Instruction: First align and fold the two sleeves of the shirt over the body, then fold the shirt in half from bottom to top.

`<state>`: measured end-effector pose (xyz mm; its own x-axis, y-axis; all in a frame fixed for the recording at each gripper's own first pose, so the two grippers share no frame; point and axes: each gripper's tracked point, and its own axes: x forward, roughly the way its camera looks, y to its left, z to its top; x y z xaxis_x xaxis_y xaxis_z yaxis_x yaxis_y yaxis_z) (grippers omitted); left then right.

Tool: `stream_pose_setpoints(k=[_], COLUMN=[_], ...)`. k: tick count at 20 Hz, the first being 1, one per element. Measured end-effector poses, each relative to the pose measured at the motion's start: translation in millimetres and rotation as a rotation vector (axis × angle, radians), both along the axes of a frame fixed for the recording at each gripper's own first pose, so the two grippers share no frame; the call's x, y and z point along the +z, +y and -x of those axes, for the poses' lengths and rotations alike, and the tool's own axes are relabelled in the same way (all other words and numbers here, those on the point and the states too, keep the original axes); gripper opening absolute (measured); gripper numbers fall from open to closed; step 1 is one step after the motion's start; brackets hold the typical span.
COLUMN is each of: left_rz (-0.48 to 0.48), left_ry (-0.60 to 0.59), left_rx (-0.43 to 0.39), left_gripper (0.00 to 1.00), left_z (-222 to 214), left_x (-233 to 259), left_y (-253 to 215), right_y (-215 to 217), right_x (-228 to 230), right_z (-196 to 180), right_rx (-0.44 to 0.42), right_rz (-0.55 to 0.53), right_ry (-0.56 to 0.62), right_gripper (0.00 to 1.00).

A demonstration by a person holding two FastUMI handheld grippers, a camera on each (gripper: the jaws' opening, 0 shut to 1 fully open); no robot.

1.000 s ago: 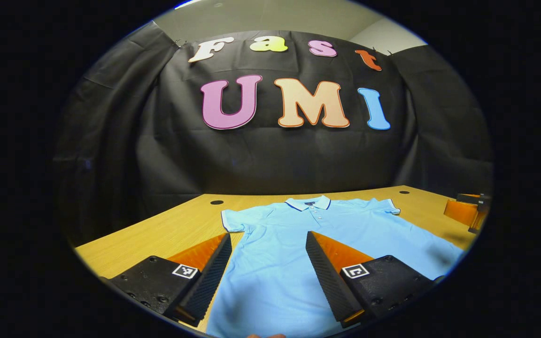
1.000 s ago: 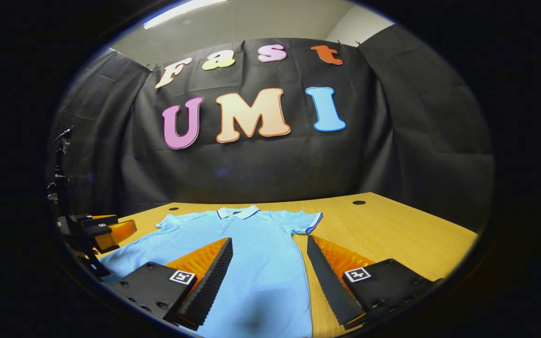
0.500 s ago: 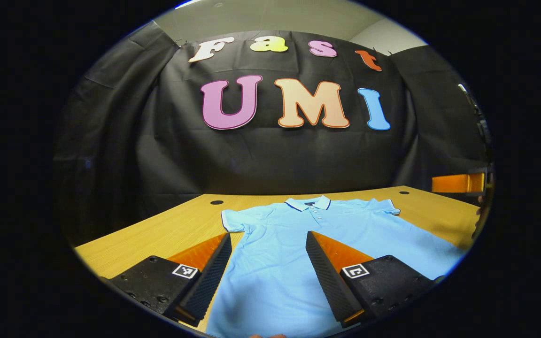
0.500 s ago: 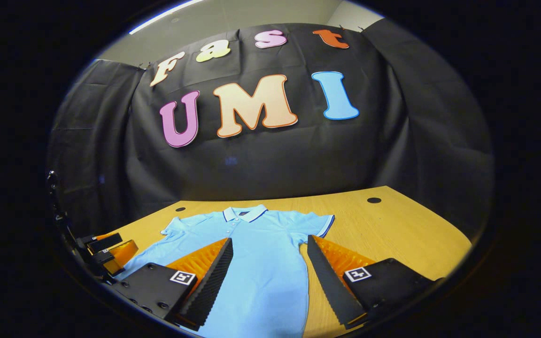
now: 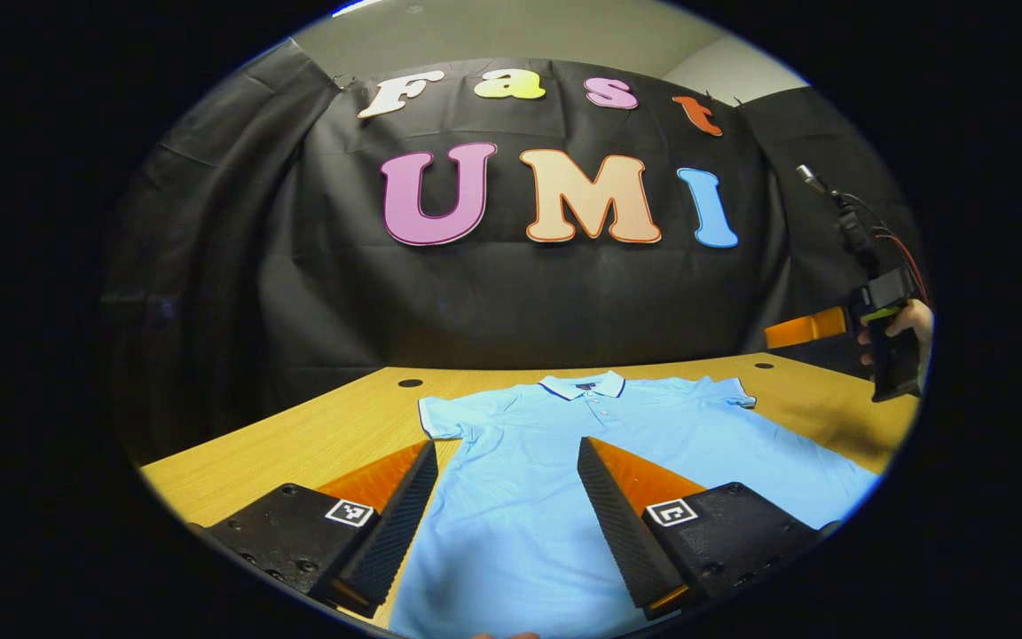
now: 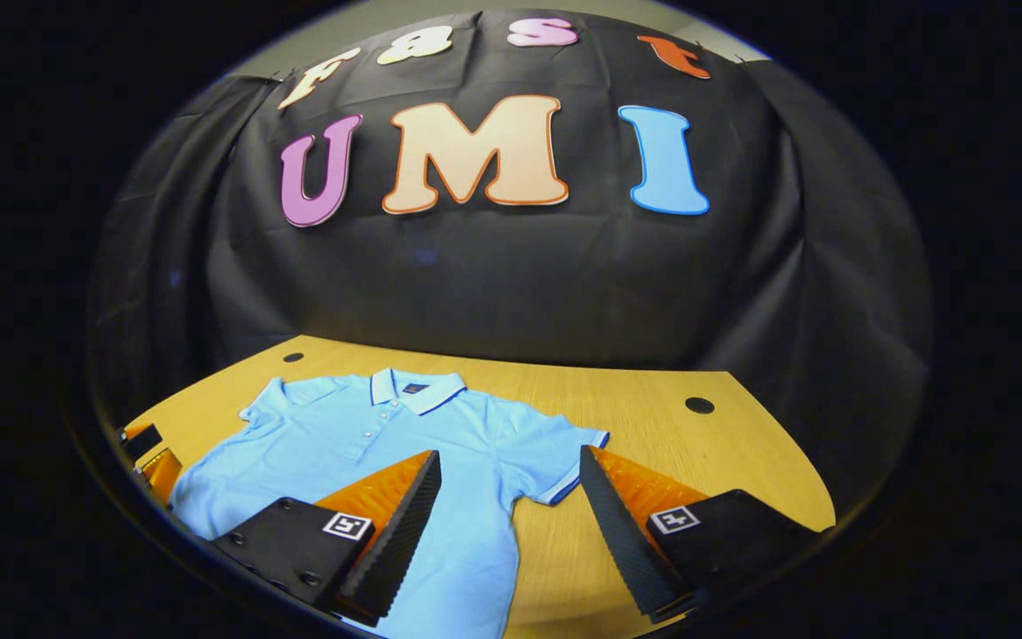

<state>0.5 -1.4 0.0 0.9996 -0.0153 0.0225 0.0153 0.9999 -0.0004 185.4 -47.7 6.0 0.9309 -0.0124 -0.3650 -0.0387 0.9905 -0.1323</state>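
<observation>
Polo shirt (image 5: 617,444) lies flat and unfolded on the wooden table (image 5: 298,435), collar toward the booth wall.

Your left gripper (image 5: 507,515) hangs spread wide over its lower left part; your right gripper (image 6: 509,524), equally wide, straddles the right sleeve (image 6: 564,457). One shirt, two sleeves, both still spread out.
</observation>
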Motion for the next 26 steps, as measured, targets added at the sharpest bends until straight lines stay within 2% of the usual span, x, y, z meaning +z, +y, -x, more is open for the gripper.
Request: stream_pose_setpoints(k=[3, 6, 10, 16, 21, 24, 26], left_rz=[-0.001, 0.0, 0.0, -0.002, -0.008, -0.007, -0.007], left_ry=[0.001, 0.001, 0.001, 0.001, 0.007, 0.006, 0.006], left_rx=[0.0, -0.001, 0.0, -0.002, -0.009, -0.01, -0.01], left_gripper=[0.95, 0.95, 0.95, 0.95, 0.95, 0.95, 0.95], left_z=[0.0, 0.3, 0.1, -0.4, 0.4, 0.3, -0.4], left_x=[0.2, 0.1, 0.1, -0.1, -0.9, -0.9, -0.6], left_y=[0.4, -0.1, 0.0, -0.1, -0.7, -1.3, -0.9], right_y=[-23.4, -36.9, -55.1, -67.8, -70.8, -70.2, -68.5], right_x=[-17.7, -31.8, -58.5, -111.4, -117.4, -119.5, -122.7], right_z=[-41.2, -75.4, -109.3, -121.4, -123.5, -122.6, -122.2], right_rx=[-0.052, -0.093, -0.128, -0.187, -0.185, -0.18, -0.173], right_rz=[0.047, 0.038, 0.097, 0.036, 0.085, 0.062, 0.037], right_ry=[0.076, 0.128, 0.178, 0.288, 0.282, 0.291, 0.3], right_gripper=[0.98, 0.98, 0.98, 0.98, 0.98, 0.99, 0.95])
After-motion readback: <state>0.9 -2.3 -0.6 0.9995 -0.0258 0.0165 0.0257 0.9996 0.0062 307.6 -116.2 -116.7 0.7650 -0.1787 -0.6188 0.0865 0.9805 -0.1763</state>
